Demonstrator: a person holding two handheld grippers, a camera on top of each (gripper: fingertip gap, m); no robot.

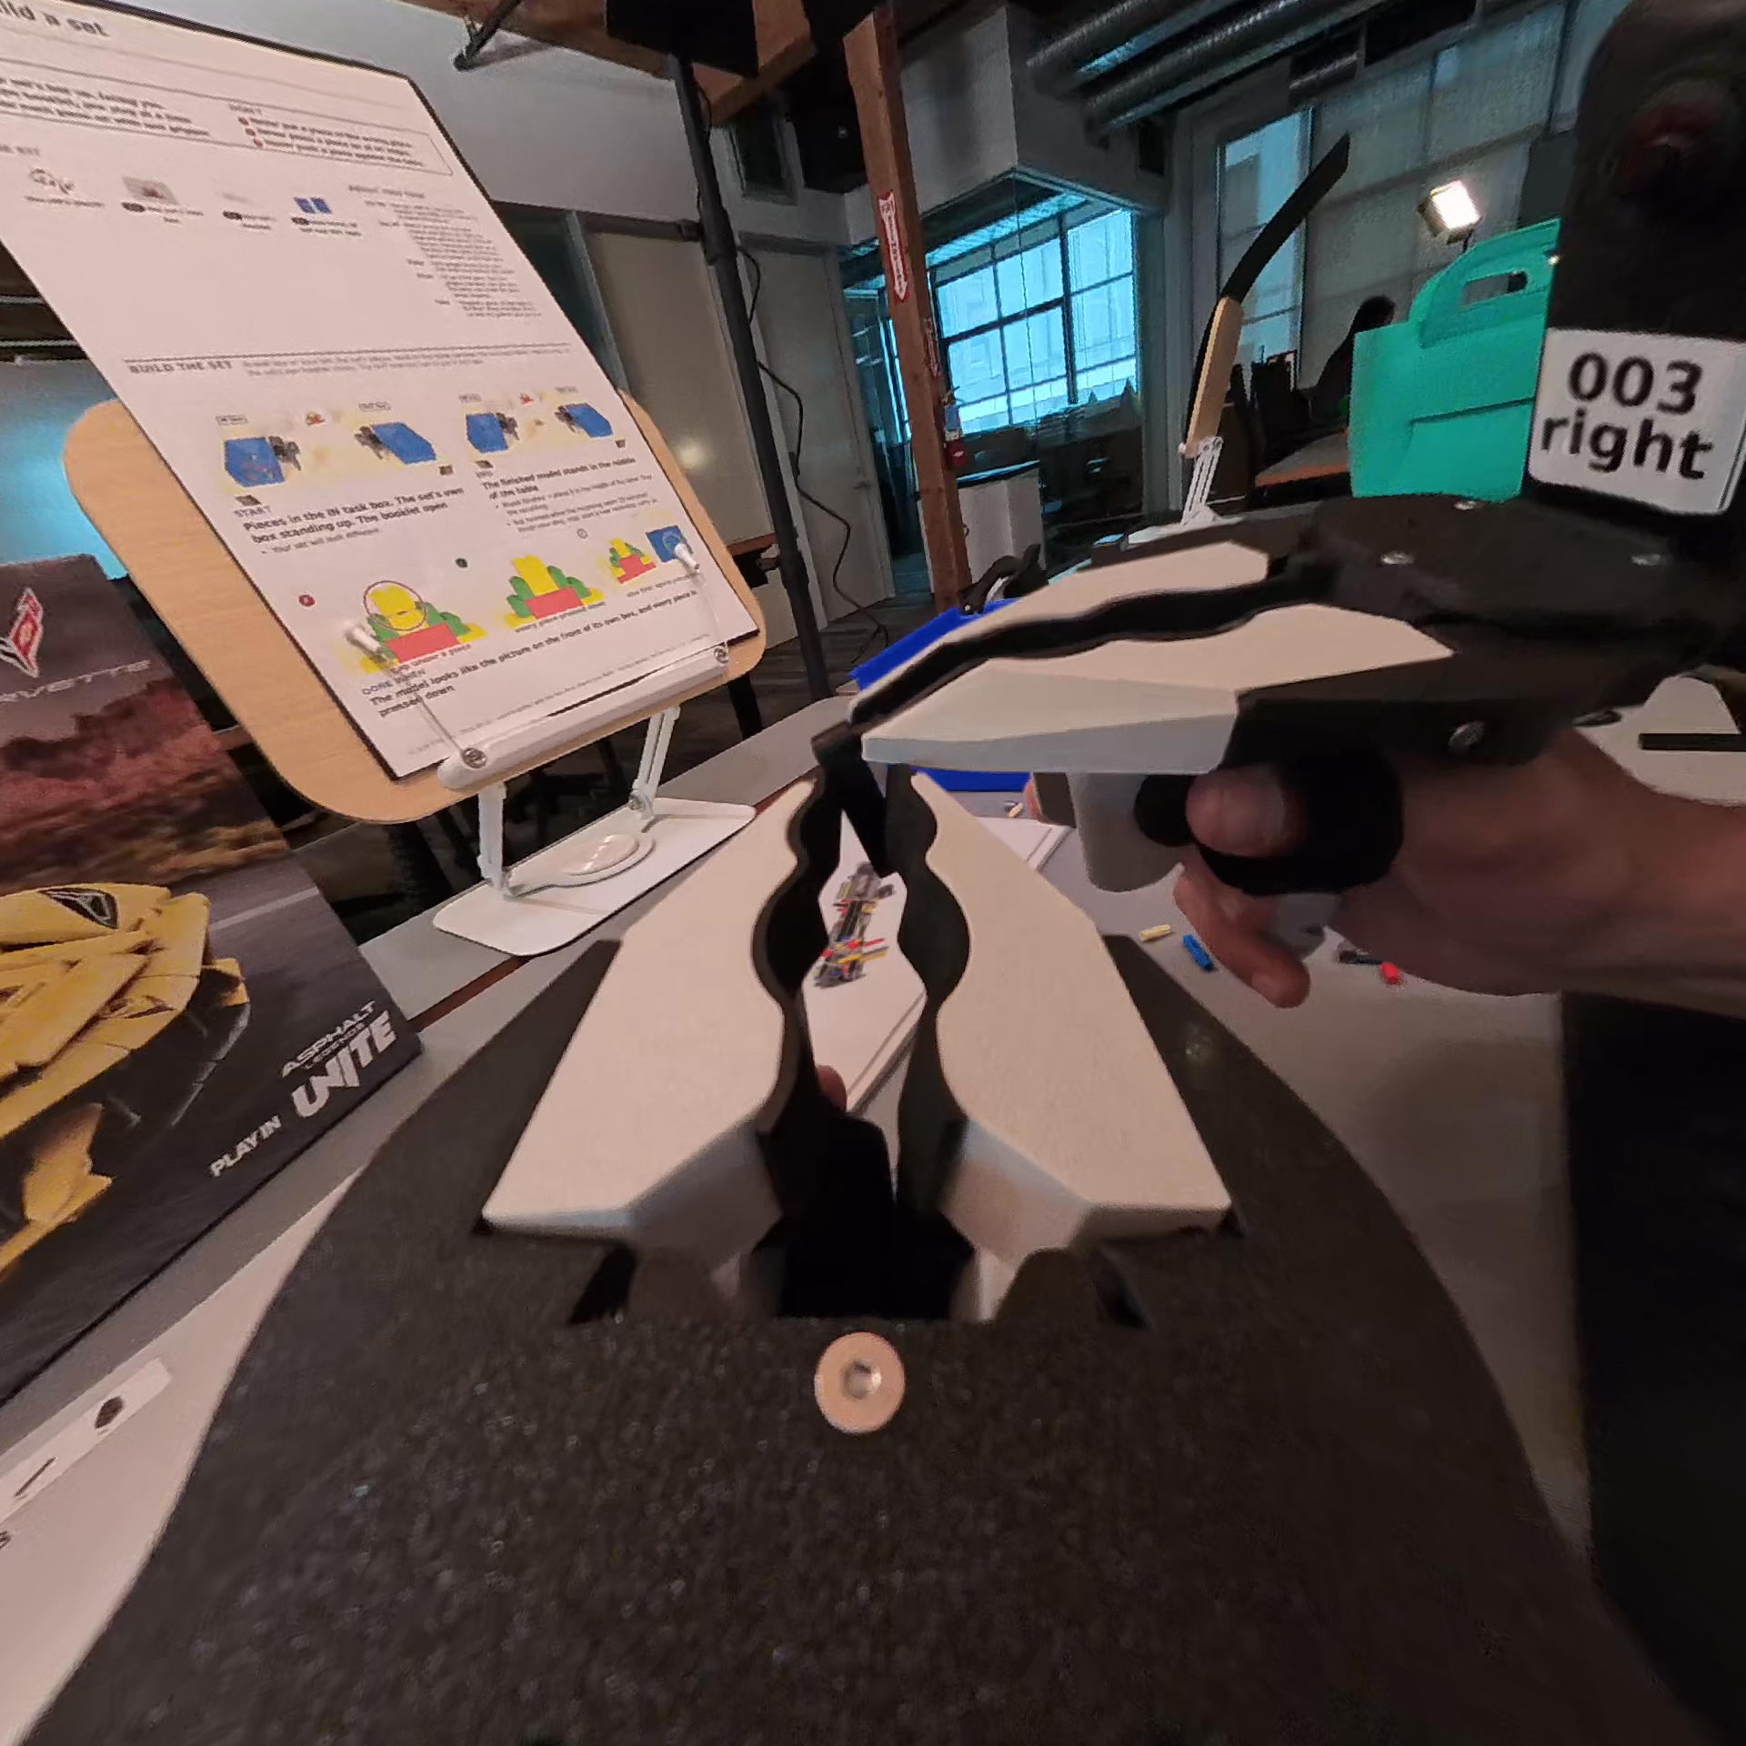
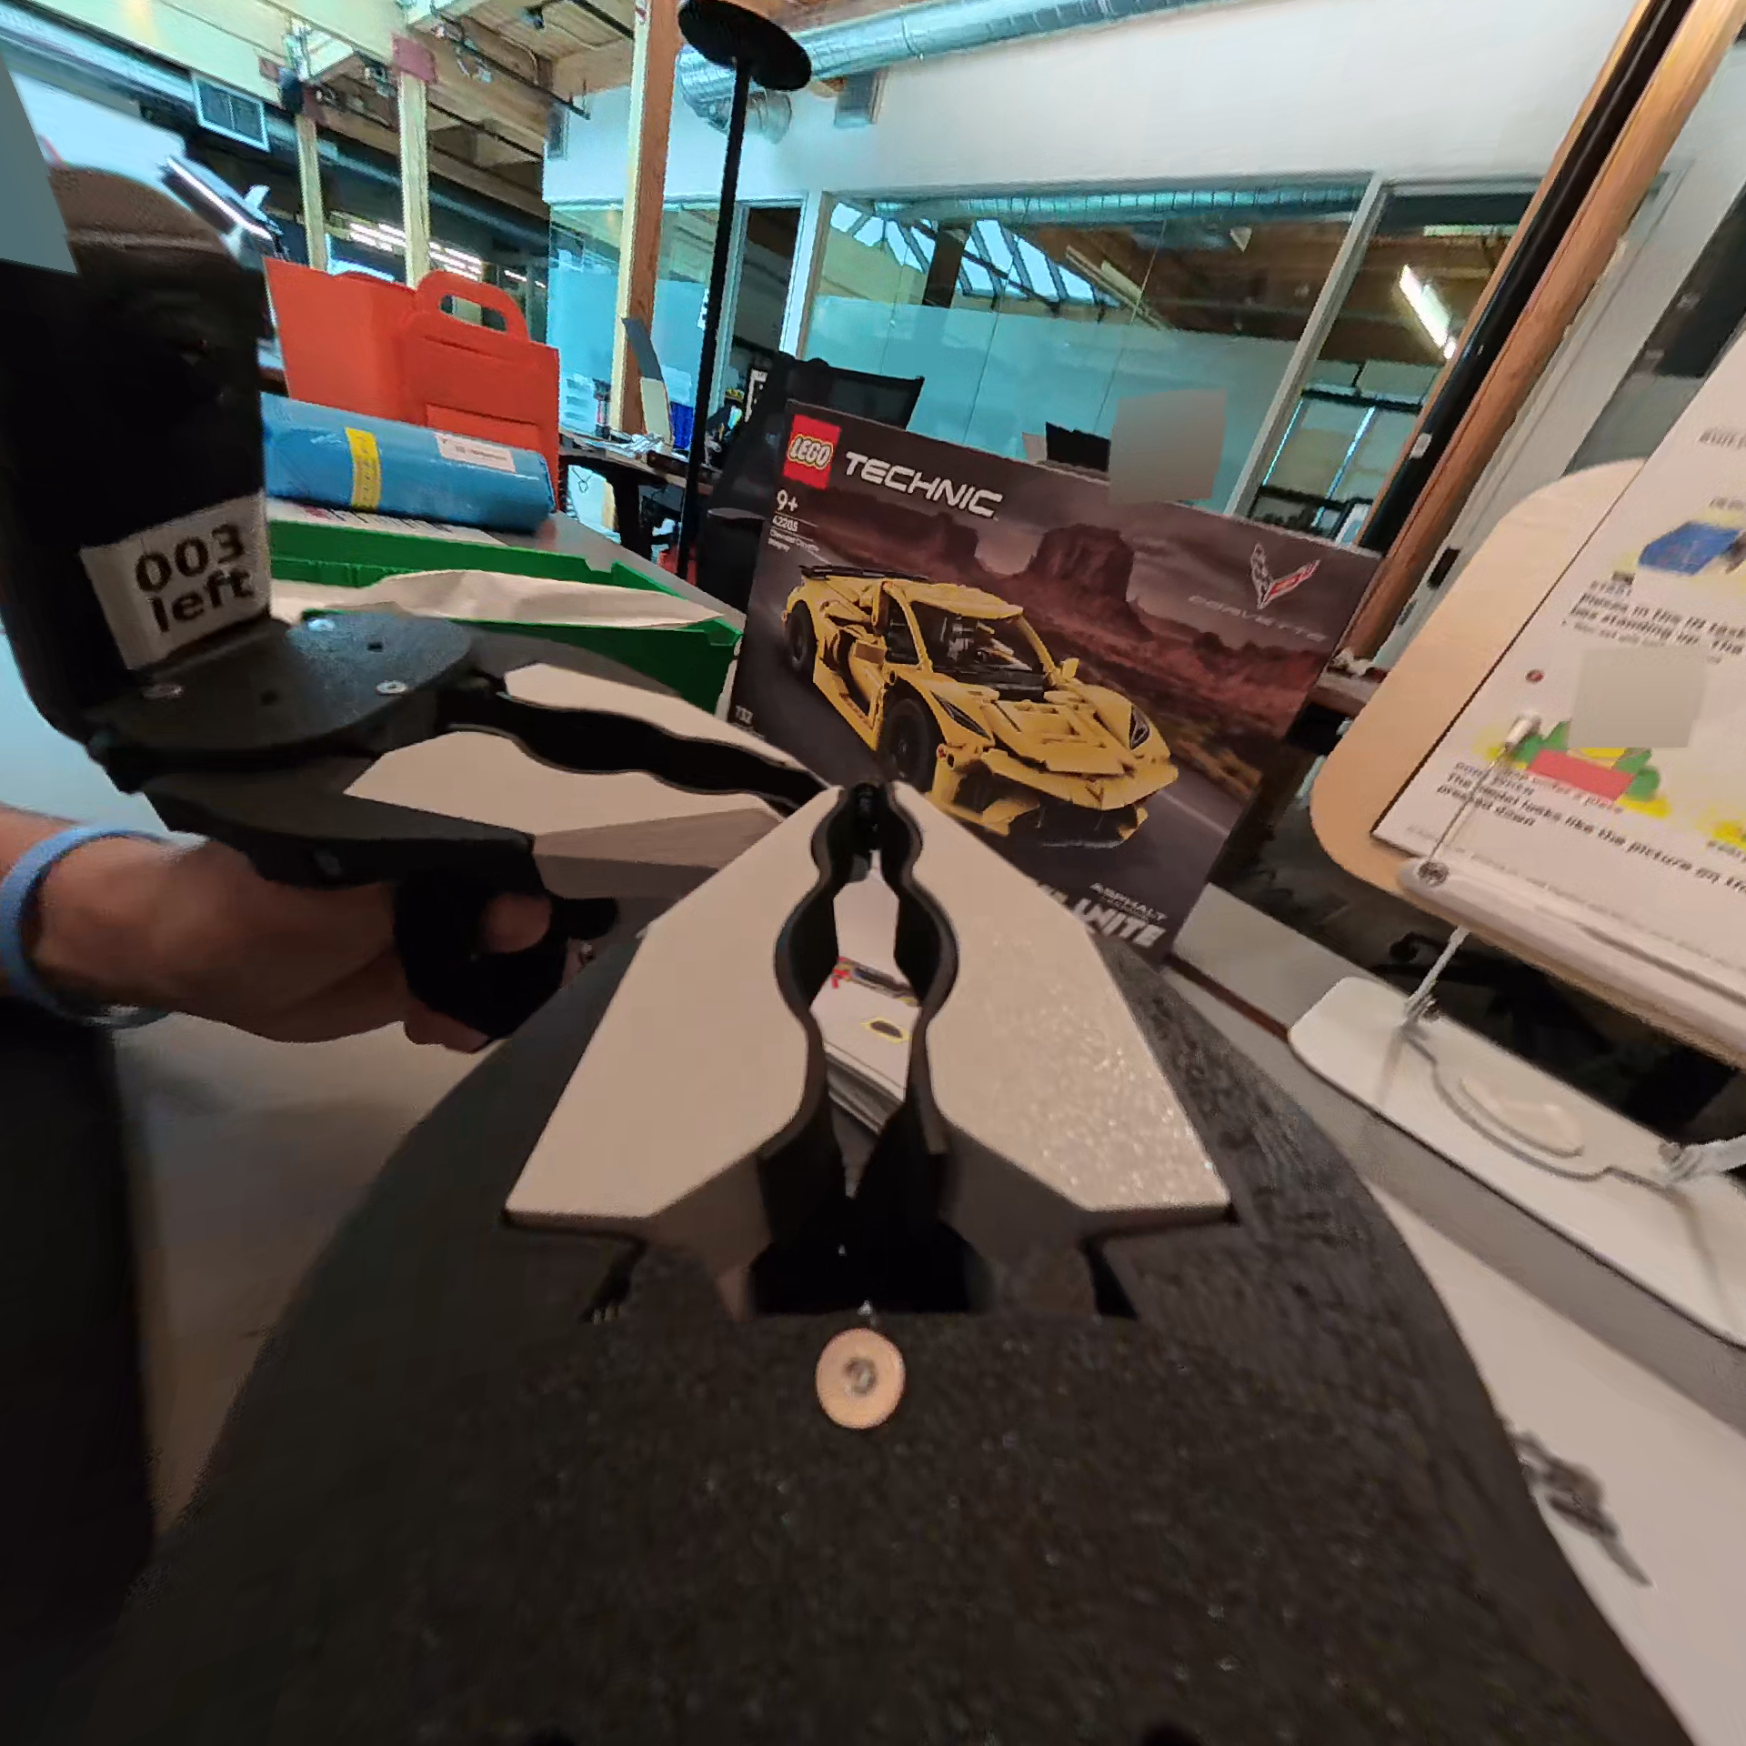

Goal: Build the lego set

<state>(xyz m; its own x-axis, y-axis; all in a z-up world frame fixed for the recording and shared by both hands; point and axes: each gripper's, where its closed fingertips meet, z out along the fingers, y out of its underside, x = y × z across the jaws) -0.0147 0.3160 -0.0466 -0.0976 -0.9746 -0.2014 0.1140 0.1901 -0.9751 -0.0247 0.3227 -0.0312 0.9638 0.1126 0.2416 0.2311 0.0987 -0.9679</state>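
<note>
Grippers meet in the air above the table, tip to tip. The right gripper [image 2: 864,817] has its two pale fingers squeezed on a small black piece [image 2: 864,811]. The left gripper [image 1: 855,789] comes in from the side, and its black tips touch that same piece; I cannot tell if it is pinching it or just touching. A hand [image 1: 1323,869] wraps the right handle, and another hand [image 2: 312,945] with a blue wristband holds the left one.

Under the tips lies an open white booklet [image 1: 869,1020] on the grey table [image 1: 1370,1086]. Tiny loose bricks [image 1: 1195,950], yellow, blue and red, sit on the table beside it, with bare room around them.

The set's box [image 2: 1020,680] stands up at the table's far edge, flat and shiny, with a yellow car on it. Next to it a wooden stand [image 1: 283,661] on a white metal foot holds a tilted paper sheet [image 1: 359,378]. A blue bin [image 1: 935,652] sits behind the right gripper.
</note>
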